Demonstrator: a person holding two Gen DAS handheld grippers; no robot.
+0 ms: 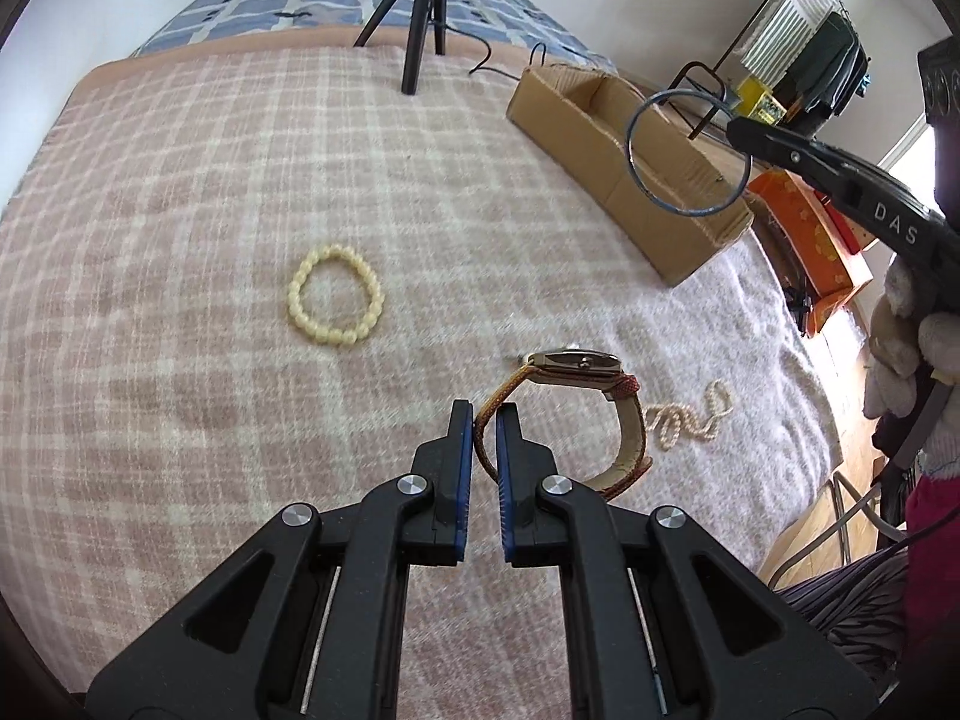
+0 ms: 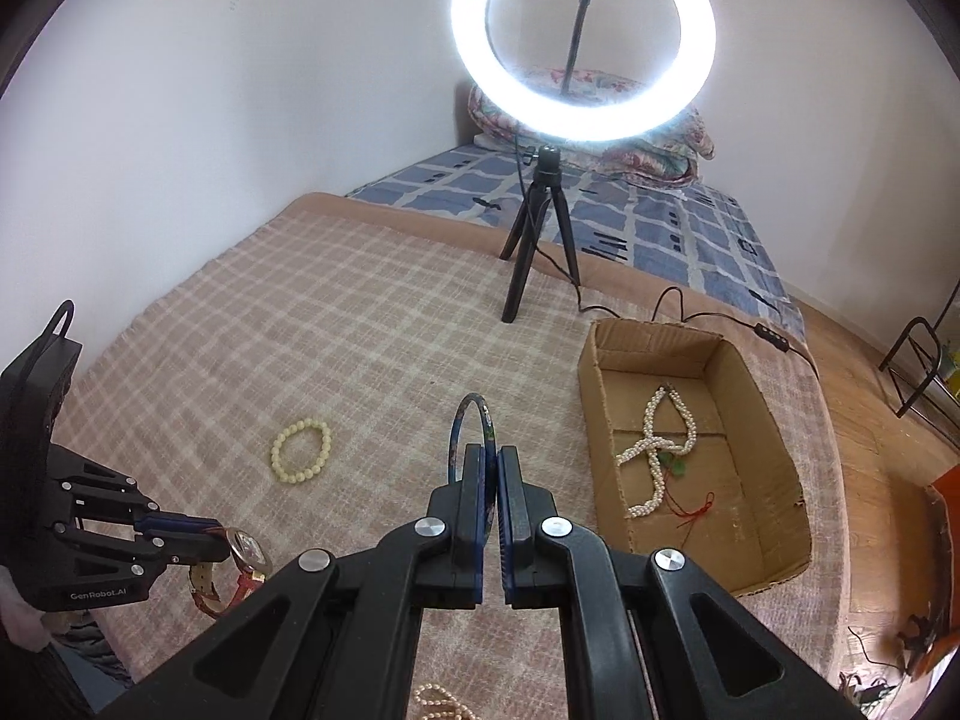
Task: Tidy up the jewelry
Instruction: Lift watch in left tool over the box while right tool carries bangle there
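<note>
My left gripper [image 1: 485, 414] is shut on the orange-brown strap of a wristwatch [image 1: 576, 360] and holds it just above the plaid blanket; it also shows in the right wrist view [image 2: 225, 543] with the watch [image 2: 246, 549]. My right gripper [image 2: 491, 456] is shut on a thin blue bangle [image 2: 474, 420], held in the air; the left wrist view shows the bangle [image 1: 636, 174] in front of the cardboard box [image 1: 624, 192]. A yellow bead bracelet [image 1: 336, 294] [image 2: 300, 452] lies on the blanket. A pearl necklace [image 2: 657, 450] lies inside the box [image 2: 774, 456].
A second pearl strand [image 1: 690, 417] lies on the blanket near the bed's right edge, also seen at the bottom of the right wrist view [image 2: 441, 699]. A ring light on a tripod [image 2: 534, 240] stands behind, its cable running past the box. An orange box [image 1: 816, 240] sits off the bed.
</note>
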